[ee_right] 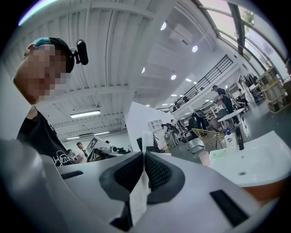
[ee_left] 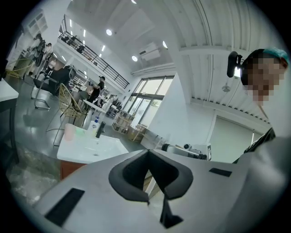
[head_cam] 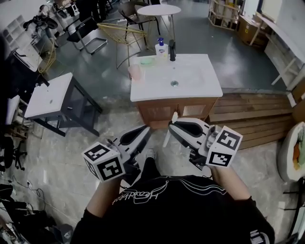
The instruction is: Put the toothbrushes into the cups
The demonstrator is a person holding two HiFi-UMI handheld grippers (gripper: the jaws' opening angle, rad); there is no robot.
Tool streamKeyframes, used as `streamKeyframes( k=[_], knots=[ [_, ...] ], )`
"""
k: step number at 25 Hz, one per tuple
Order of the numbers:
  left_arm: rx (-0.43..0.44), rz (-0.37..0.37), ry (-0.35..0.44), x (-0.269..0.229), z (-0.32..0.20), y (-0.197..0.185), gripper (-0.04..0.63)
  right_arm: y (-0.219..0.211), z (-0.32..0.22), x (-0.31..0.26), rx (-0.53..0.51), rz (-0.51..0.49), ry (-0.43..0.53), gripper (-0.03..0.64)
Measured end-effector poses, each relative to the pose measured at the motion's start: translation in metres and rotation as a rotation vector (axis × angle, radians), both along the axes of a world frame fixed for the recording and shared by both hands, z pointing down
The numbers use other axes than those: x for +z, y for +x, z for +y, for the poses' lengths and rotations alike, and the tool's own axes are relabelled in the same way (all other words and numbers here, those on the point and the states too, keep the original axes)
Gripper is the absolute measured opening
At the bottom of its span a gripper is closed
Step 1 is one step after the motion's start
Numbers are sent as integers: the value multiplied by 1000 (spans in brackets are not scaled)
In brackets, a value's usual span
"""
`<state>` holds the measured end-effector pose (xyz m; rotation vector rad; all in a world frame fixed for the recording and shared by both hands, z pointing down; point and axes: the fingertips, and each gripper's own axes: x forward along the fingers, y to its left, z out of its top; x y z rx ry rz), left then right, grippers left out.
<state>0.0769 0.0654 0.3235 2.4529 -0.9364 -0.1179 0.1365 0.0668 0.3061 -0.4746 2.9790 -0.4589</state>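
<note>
Nearest, bottom of head view: person, black top w/ white print, one gripper per hand, both held level over the floor, short of the vanity.

1. left gripper: left of centre, marker cube at its rear. Jaws pressed together at the tips, nothing btwn them.
2. right gripper: right of centre, tips near the left gripper's but apart. Jaws pinching a white toothbrush. The brush stands roughly upright, one end above the tips and the other hanging below.
3. vanity: straight ahead, white top on a wood-front cabinet, well apart from both grippers. Sunk basin w/ drain at centre.
4. pink cup: upright on the vanity's left edge, nothing visible in it.
5. pale green item: on the top behind the cup, near it. Kind unclear.
6. soap bottle: blue pump, back edge of the top, just beside the black tap.

Surrounds:
- grey table, left of the vanity.
- wooden platform, right of it.

Far:
- yellow wire chair.
- round white table beyond.
</note>
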Motion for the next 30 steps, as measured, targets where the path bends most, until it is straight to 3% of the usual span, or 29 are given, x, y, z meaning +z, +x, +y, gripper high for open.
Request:
streamKeyframes(
  k=[19, 30],
  knots=[
    [47, 68, -71, 13, -236, -150, 6, -146, -235, 9, 78, 55, -83, 37],
    [98, 95, -81, 21, -310, -179, 6, -169, -308, 8, 165, 94, -81, 37]
  ],
)
